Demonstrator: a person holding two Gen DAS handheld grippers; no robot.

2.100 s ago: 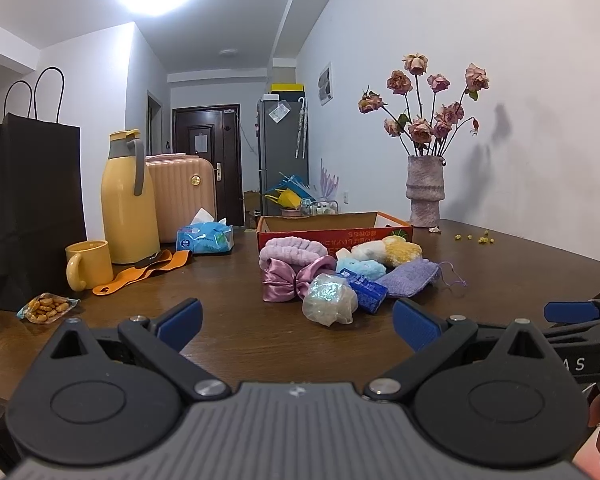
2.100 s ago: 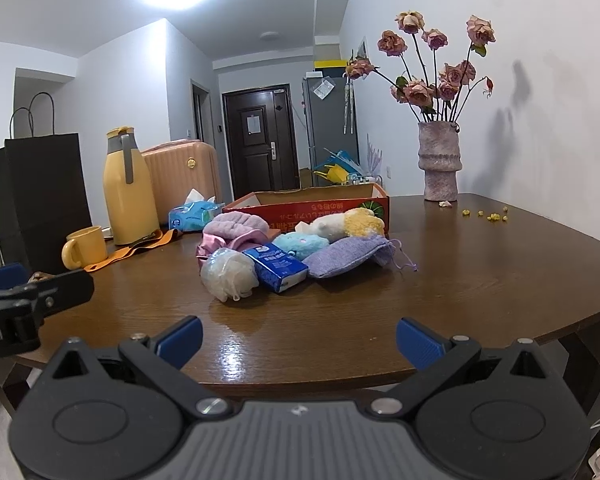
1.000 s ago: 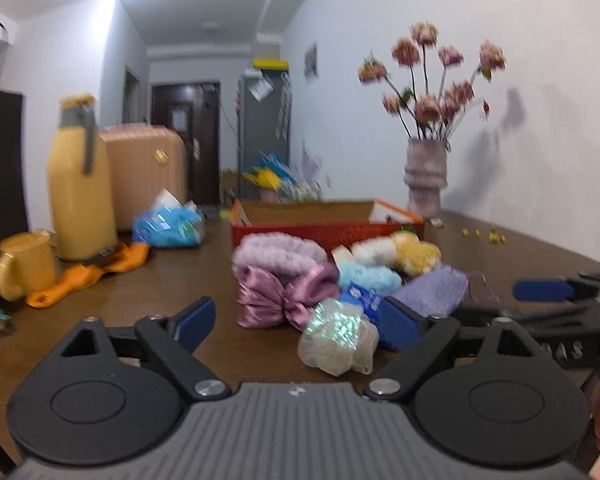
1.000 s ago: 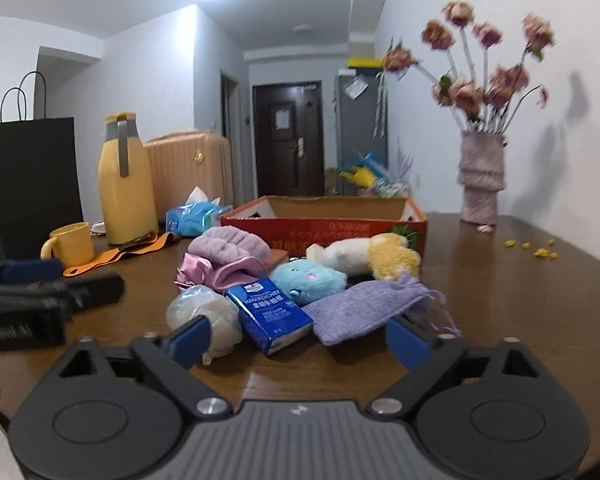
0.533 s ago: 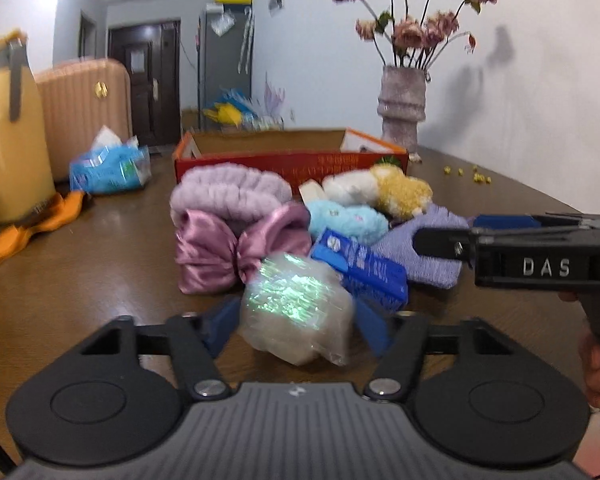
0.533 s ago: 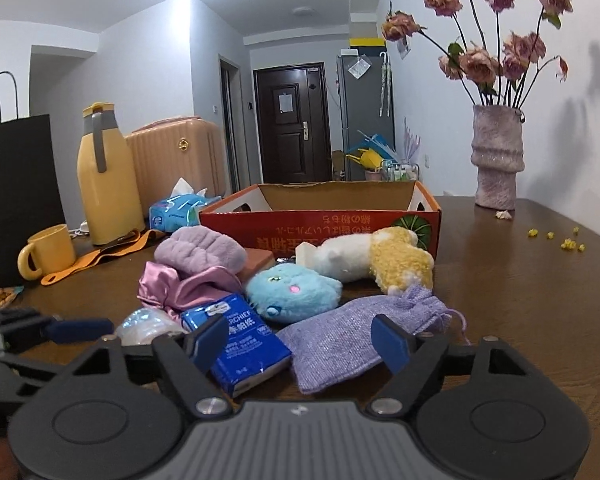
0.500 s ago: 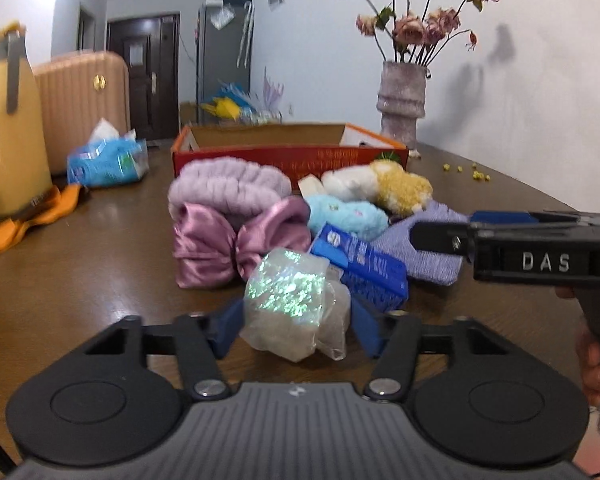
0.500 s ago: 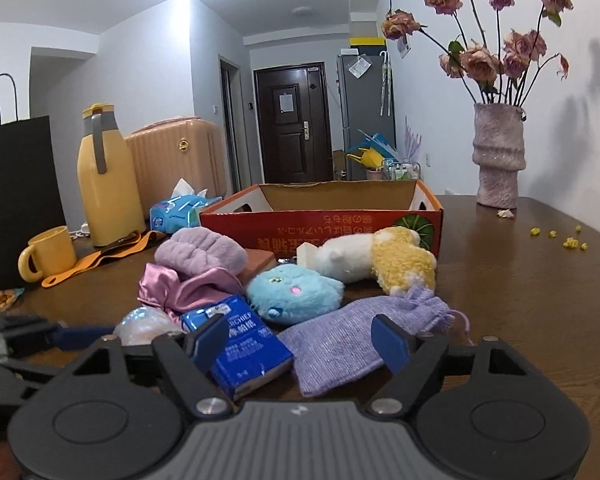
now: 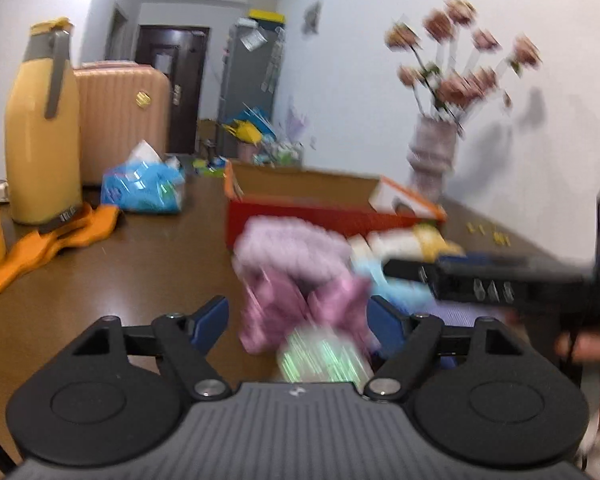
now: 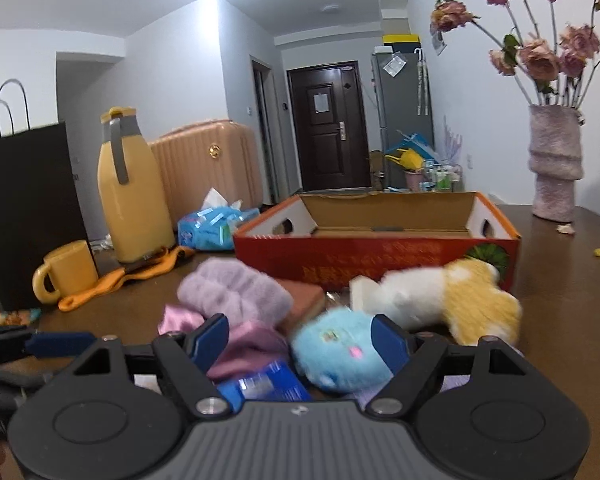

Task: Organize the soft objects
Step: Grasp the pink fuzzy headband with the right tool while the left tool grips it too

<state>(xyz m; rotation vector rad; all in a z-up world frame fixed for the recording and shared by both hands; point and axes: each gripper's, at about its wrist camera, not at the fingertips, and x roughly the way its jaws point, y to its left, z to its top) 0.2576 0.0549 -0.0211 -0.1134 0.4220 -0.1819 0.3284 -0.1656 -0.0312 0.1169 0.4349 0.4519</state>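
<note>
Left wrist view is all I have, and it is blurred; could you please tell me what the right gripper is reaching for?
Observer: In the right wrist view, a blue plush toy sits between the fingers of the right gripper. Its jaws are closing, and one pad stands clear of the toy.
Operator: Thank you. Is anything in the cardboard box?
Observer: The box shows only bare cardboard inside, as far as that view sees in.
Operator: And what lies beside the blue toy?
Observer: A white and yellow plush lies to its right, in front of the box's front wall.
</note>
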